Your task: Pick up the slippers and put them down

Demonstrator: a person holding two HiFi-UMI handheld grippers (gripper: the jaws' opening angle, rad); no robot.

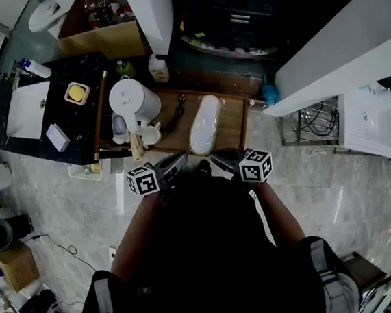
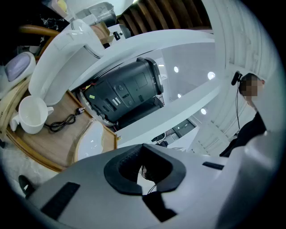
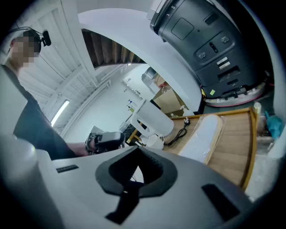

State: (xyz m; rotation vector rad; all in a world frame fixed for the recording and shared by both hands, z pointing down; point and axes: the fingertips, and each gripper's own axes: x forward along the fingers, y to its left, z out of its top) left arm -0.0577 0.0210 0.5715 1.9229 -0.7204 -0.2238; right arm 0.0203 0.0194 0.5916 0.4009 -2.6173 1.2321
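A pair of white slippers [image 1: 205, 125] wrapped in clear plastic lies on a wooden tray [image 1: 237, 124]. The pack also shows in the left gripper view as slippers [image 2: 91, 139] and in the right gripper view as slippers [image 3: 201, 138]. My left gripper [image 1: 174, 165] and right gripper [image 1: 221, 161] are held close to the person's body, just short of the tray's near edge. They are side by side and point toward the tray. The left gripper [image 2: 142, 147] is shut and empty. The right gripper [image 3: 137, 151] is shut with nothing between its jaws. Neither touches the slippers.
On the tray's left stand a white kettle [image 1: 133, 100], a white cup [image 1: 148, 133] and a black power cable [image 1: 176, 113]. A black appliance [image 1: 236, 11] sits behind the tray. A dark counter [image 1: 75, 122] with a sink lies left, and a white counter [image 1: 337, 56] lies right.
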